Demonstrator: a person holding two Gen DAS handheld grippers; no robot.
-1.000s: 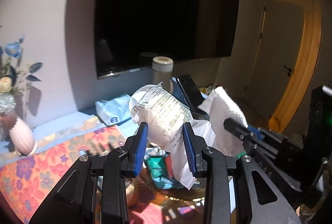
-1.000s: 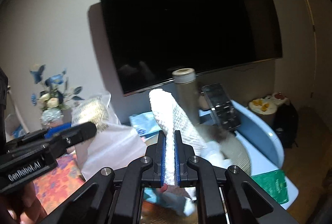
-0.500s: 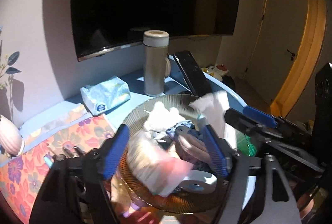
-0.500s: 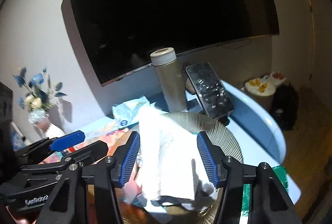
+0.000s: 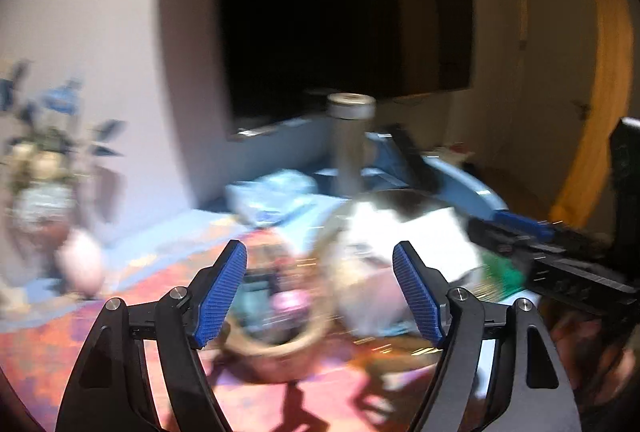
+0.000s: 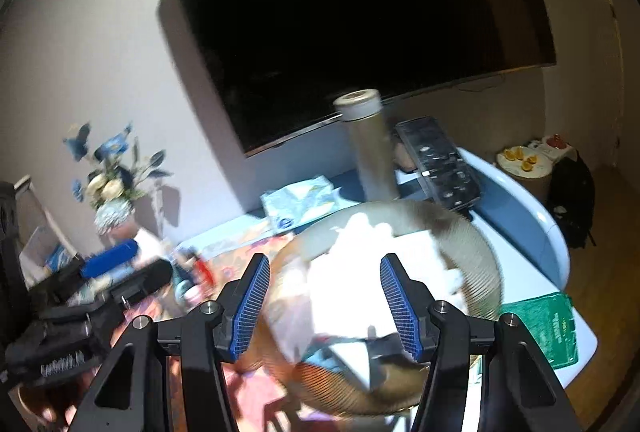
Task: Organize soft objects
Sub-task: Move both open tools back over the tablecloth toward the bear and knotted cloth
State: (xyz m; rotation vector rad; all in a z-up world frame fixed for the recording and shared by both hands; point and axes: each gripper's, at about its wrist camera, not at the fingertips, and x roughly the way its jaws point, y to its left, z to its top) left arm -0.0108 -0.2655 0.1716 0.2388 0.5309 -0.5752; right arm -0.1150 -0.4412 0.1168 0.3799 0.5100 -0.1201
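A ribbed amber glass plate [image 6: 482,252] holds a heap of soft things: a white cloth [image 6: 360,272] and a clear plastic packet [image 6: 292,312]. My right gripper [image 6: 325,260] hangs open just in front of the heap, nothing pressed between its blue pads. The left wrist view is blurred; there my left gripper [image 5: 319,246] stands wide open and empty, left of the white cloth [image 5: 432,236] and the packet [image 5: 372,296]. Each gripper shows at the edge of the other's view.
Behind the plate stand a metal flask [image 6: 368,144], a dark phone on a stand [image 6: 436,160] and a blue tissue pack [image 6: 300,200]. A flower vase [image 6: 112,192] is at the left and a green packet [image 6: 552,324] near the table's right edge. A small bowl [image 5: 280,344] sits on the floral mat.
Both grippers have opened. The left let go of the plastic packet and the right let go of the white cloth; both now lie on the plate. The left view has swung left.
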